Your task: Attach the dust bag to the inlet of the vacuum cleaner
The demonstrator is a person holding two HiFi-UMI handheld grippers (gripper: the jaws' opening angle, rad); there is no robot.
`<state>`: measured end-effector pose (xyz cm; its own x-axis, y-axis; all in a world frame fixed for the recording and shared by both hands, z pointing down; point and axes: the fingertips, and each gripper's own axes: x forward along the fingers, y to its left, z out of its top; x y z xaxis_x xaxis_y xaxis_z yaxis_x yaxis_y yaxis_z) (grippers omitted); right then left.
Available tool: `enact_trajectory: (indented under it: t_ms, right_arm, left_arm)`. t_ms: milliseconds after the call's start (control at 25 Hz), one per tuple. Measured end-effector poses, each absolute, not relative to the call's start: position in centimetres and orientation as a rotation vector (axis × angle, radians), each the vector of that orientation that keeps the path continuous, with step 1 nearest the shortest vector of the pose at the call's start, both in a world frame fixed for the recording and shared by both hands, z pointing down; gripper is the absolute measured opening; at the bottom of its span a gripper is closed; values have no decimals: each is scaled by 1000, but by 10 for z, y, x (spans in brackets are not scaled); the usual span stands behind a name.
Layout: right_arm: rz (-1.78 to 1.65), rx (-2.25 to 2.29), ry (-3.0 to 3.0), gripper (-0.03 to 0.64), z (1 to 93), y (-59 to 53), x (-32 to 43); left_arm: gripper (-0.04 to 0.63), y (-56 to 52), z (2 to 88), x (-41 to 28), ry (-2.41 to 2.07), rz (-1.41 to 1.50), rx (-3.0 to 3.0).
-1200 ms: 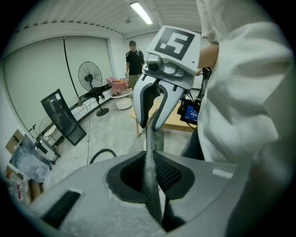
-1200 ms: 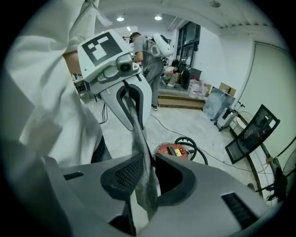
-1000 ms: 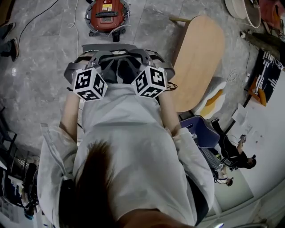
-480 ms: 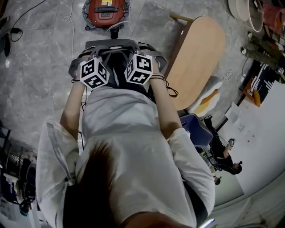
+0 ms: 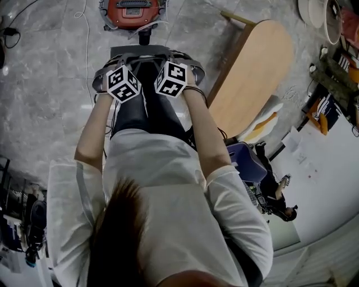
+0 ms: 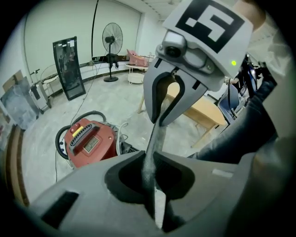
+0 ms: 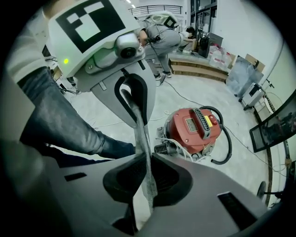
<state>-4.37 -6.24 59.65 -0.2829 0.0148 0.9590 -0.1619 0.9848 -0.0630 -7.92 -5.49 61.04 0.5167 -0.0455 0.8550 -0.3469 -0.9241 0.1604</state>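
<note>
A flat grey dust bag [image 5: 140, 50] hangs between my two grippers, low over the floor. It shows edge-on as a thin grey strip in the left gripper view [image 6: 152, 157] and the right gripper view [image 7: 143, 157]. My left gripper [image 6: 155, 203] is shut on one edge. My right gripper [image 7: 143, 199] pinches the opposite edge; its jaws have just been closing a little further on the bag. In the head view both marker cubes sit side by side, left gripper [image 5: 124, 63], right gripper [image 5: 168, 60]. The red vacuum cleaner [image 5: 133, 11] stands on the floor just beyond the bag.
A black hose curls round the vacuum cleaner [image 7: 196, 127]. A light wooden bench [image 5: 252, 73] stands to the right, a blue chair [image 5: 247, 162] behind it. A white cable [image 5: 87, 33] lies on the floor at the left. A standing fan [image 6: 112, 41] is far off.
Both grippers have gone down together with the bag, toward the floor and closer to the red vacuum cleaner. The person has bent further forward.
</note>
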Motion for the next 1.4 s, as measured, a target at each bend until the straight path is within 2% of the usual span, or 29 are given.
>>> enact_trajectory:
  t_ms: [640, 1400]
  right_arm:
    - [153, 116, -1859, 26, 738, -62, -33]
    - [10, 192, -1905, 26, 775, -69, -35]
  left_arm:
    - [43, -60, 755, -73, -348, 1504, 2380]
    - [43, -69, 789, -77, -537, 1578, 2414]
